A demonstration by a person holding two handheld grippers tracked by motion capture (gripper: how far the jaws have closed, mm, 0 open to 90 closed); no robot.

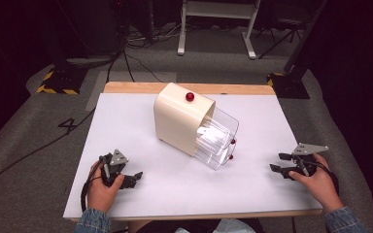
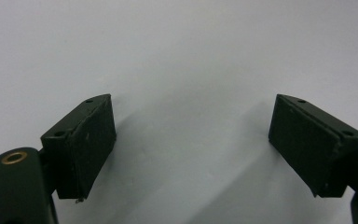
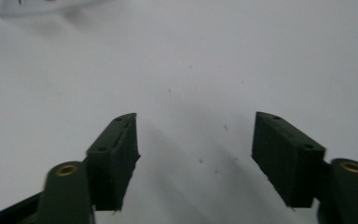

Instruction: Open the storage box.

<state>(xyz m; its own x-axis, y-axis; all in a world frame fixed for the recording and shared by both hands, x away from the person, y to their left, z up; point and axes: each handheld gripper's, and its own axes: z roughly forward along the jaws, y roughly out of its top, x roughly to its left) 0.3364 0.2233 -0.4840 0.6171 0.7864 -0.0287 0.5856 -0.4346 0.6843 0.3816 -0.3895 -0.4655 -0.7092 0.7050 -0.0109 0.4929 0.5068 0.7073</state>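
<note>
A cream drawer unit [image 1: 182, 119] is sitting near the middle of the white table [image 1: 126, 126], turned at an angle, with its clear drawers [image 1: 218, 138] sticking out toward the person's right front; small red knobs [image 1: 231, 142] are showing on their fronts and another on top. Right of the unit, well apart from it, the right gripper [image 1: 275, 162] is resting low over the board with its jaws spread and nothing between them. Left and nearer the person, the left gripper [image 1: 137, 175] is lying with its jaws likewise parted and empty. I'd say the light unit is likely to skid or swivel if one drawer is pushed without the other hand bracing the shell, and the tiny knobs could slip from the pads.
</note>
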